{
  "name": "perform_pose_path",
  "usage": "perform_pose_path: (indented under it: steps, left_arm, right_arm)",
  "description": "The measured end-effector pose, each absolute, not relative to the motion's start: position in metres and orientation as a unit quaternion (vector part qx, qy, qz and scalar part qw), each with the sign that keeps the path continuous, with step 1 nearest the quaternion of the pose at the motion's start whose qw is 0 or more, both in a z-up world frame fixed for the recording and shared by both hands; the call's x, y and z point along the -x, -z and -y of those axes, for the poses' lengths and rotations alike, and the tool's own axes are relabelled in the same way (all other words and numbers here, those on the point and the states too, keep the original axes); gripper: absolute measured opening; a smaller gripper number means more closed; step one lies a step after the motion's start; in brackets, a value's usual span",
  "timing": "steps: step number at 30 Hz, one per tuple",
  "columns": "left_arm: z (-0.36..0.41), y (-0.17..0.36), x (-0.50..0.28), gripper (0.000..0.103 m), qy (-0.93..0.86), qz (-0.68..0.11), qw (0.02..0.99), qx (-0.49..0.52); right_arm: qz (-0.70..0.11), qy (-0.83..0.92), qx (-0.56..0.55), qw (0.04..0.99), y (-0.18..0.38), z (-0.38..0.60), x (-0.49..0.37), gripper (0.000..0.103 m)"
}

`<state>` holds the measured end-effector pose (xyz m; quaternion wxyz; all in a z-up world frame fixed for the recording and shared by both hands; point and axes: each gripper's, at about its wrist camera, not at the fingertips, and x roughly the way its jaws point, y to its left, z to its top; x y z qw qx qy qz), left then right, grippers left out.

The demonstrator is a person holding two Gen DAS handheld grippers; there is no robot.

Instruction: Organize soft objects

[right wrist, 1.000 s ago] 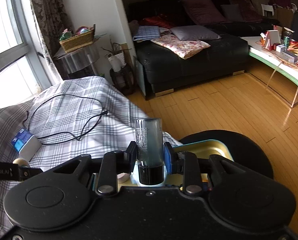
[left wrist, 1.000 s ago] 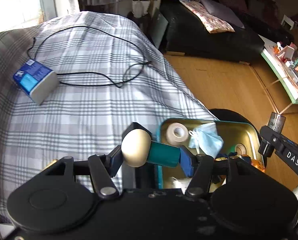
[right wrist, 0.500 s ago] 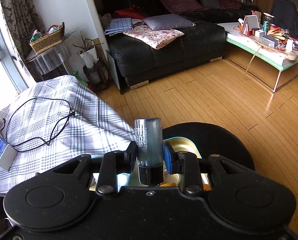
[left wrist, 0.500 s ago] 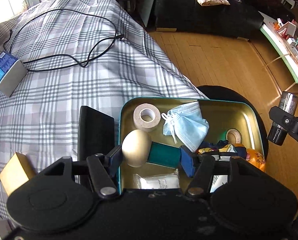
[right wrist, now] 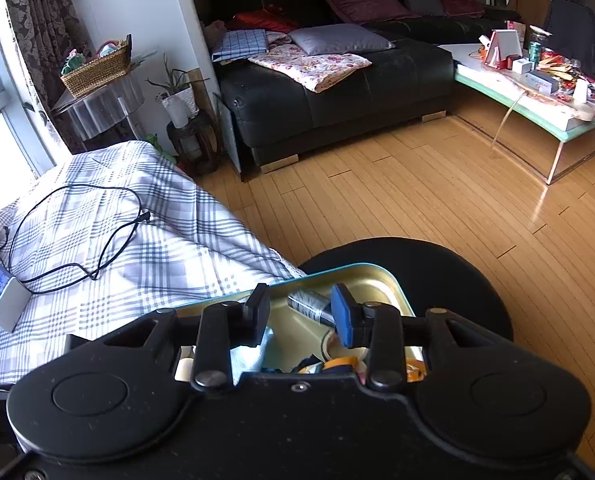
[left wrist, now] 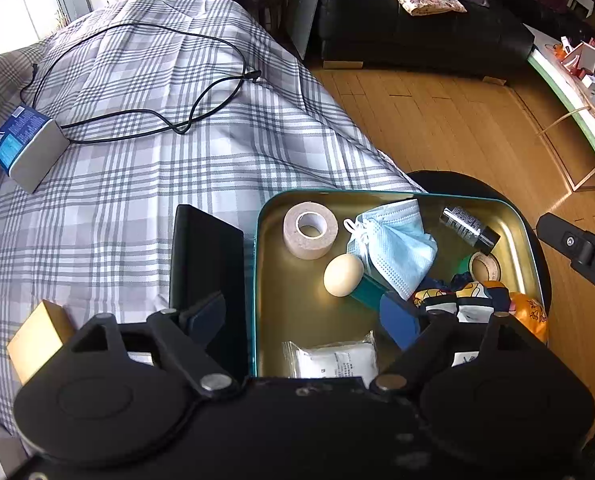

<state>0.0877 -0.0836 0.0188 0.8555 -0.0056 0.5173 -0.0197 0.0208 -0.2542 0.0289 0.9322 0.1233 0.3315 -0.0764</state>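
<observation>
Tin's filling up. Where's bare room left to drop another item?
Inside the tin: the bare gold floor along its left wall, between tape roll, egg-headed piece and white packet. The right half is crowded: mask, vial, small tape roll, patterned cloth. Outside: the plaid sheet past the cable.

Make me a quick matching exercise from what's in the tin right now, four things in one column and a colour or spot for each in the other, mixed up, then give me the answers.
Things:
1. face mask
2. tape roll
3. small bottle
4. sealed packet

Descriptions:
A. white, at the tin's near edge by the left gripper
B. pale blue, crumpled mid-tin
C. dark with a printed label, lying near the far right corner
D. beige ring, far left corner

Pairs: 1-B, 2-D, 3-C, 4-A
</observation>
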Motion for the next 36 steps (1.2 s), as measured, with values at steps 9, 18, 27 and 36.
perform_pose_path:
  steps: [9,18,27,36]
  left_arm:
    - [0.066,-0.025,-0.045,0.092,-0.001,-0.495,0.869,0.015]
    - [0.047,-0.022,-0.002,0.097,-0.009,-0.486,0.873,0.028]
    - [0.032,-0.018,0.021,0.101,-0.021,-0.477,0.878,0.032]
    - [0.019,-0.013,0.031,0.102,-0.020,-0.474,0.880,0.034]
  right_arm:
    - [-0.343,0.081,-0.095,0.931,-0.021,0.236,0.008,0.042]
    - [-0.348,0.092,-0.055,0.931,-0.011,0.214,0.027,0.042]
    - [-0.344,0.095,-0.038,0.933,-0.004,0.200,0.040,0.042]
    - [-0.333,0.098,-0.030,0.937,0.000,0.193,0.043,0.045]
